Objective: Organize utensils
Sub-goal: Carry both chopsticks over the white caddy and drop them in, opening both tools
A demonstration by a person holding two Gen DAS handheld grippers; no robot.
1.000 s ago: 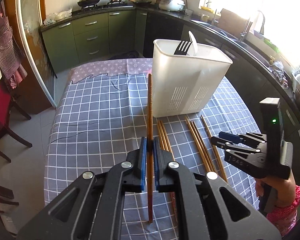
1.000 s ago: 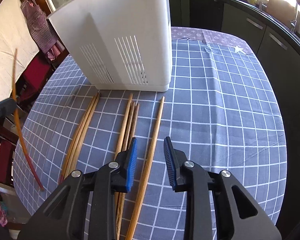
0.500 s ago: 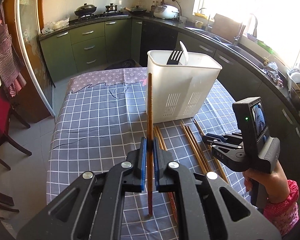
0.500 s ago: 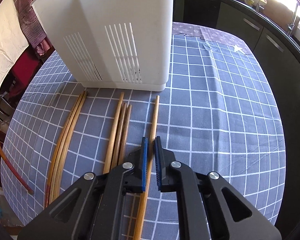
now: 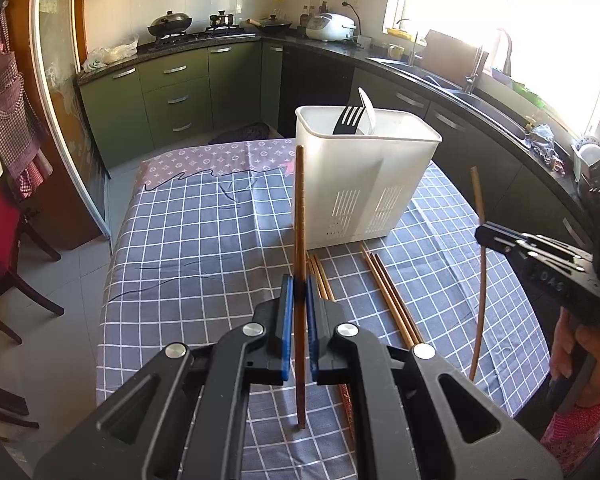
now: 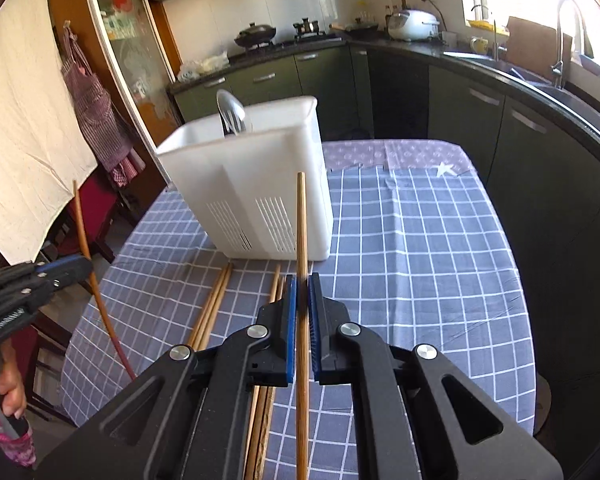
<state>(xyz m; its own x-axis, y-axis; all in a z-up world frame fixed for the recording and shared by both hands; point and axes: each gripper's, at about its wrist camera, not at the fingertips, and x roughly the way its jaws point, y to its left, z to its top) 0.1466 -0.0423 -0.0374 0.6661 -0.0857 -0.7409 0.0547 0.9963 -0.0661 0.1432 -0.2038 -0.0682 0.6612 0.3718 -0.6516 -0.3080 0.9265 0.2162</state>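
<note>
Right gripper now clamped on a pale wooden chopstick, lifted clear before the white slotted plastic utensil holder. Left gripper likewise pinching a darker wooden chopstick; both ready for dropping in.

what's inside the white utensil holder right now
Above the rim of the white utensil holder stand a black fork and a white spoon. The opaque walls hide their handles and anything lower inside.
</note>
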